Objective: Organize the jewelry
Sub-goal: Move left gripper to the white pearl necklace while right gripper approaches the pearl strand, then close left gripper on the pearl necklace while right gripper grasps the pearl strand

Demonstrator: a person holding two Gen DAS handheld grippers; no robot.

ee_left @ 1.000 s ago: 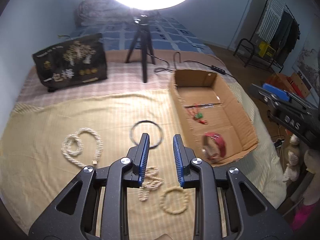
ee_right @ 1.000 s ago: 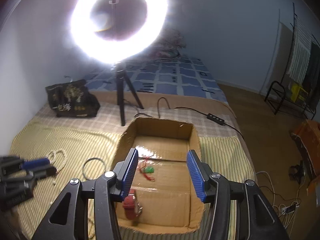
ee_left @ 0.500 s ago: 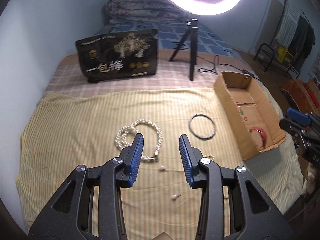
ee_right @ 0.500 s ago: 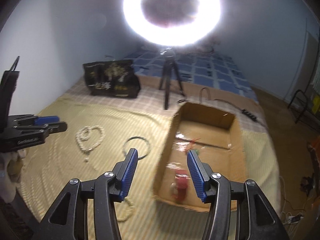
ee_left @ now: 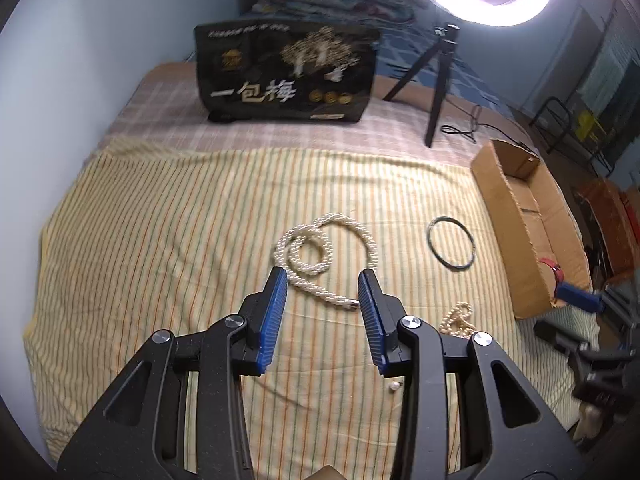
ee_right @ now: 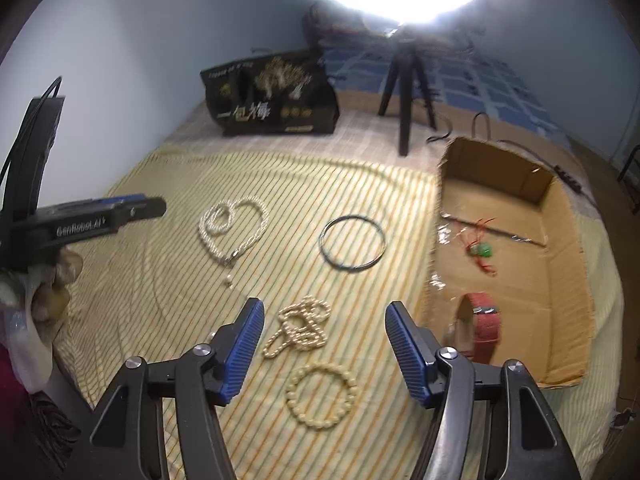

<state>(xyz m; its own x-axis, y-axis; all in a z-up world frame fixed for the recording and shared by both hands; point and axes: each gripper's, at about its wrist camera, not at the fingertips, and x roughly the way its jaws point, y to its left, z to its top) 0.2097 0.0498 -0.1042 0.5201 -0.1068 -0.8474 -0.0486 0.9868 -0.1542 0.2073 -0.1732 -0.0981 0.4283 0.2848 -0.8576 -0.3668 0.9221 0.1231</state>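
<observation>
Left gripper (ee_left: 323, 280) is hovering with jaws apart over a twisted pearl necklace (ee_left: 320, 256) lying on the striped cloth (ee_left: 160, 232). A black ring (ee_left: 451, 242), bead strand (ee_left: 458, 320) and loose pearl (ee_left: 394, 387) are lying nearby. A cardboard box (ee_left: 508, 216) is sitting at right, a black bag (ee_left: 286, 72) standing behind.

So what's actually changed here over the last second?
The left gripper swung left from the black ring to the twisted pearl necklace. The right gripper left the cardboard box for the beaded jewelry. Both remain open, empty; the jewelry hasn't moved.
</observation>
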